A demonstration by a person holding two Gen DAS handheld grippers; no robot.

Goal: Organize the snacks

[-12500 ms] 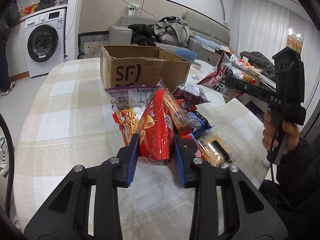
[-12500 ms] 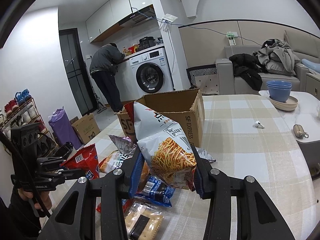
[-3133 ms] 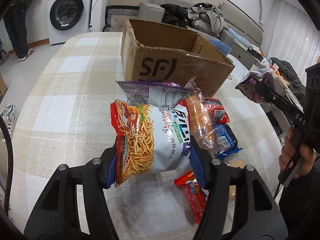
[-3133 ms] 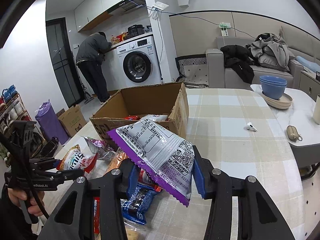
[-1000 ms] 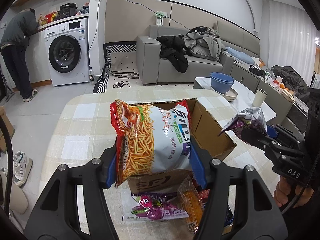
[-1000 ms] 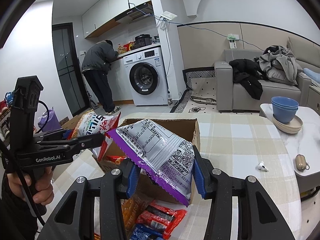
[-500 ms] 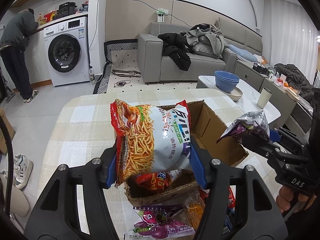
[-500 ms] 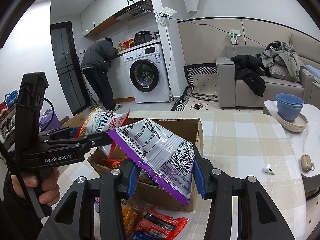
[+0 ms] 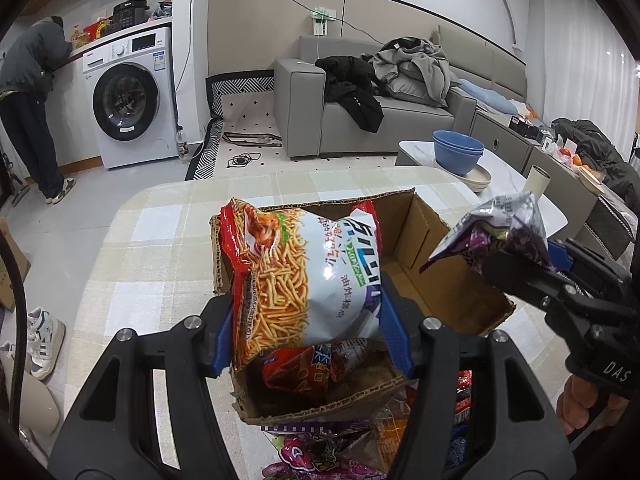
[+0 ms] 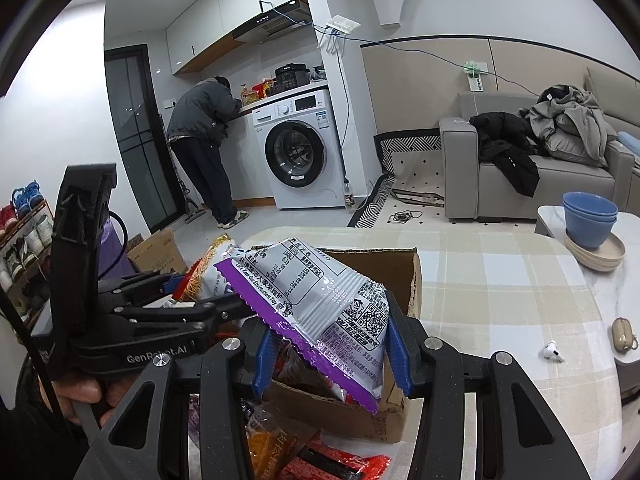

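My left gripper (image 9: 306, 332) is shut on a red and white bag of fried noodle sticks (image 9: 304, 276) and holds it over the open cardboard box (image 9: 440, 276). A red snack bag (image 9: 298, 372) lies inside the box. My right gripper (image 10: 328, 354) is shut on a purple and silver snack bag (image 10: 320, 300), above the box's near edge (image 10: 344, 412). The right gripper also shows in the left wrist view (image 9: 532, 268) at the box's right side. The left gripper shows in the right wrist view (image 10: 192, 300), at the left.
Loose snack packets lie on the checked tablecloth in front of the box (image 9: 320, 452), (image 10: 320, 464). Blue bowls (image 10: 588, 220) on a plate, an earbud (image 10: 554, 350) and a small case (image 10: 624, 334) lie at the right. A person (image 10: 204, 148) stands at the washing machine.
Both grippers have moved forward and down over the box with their bags held. The box now fills more of both views and its inside shows.
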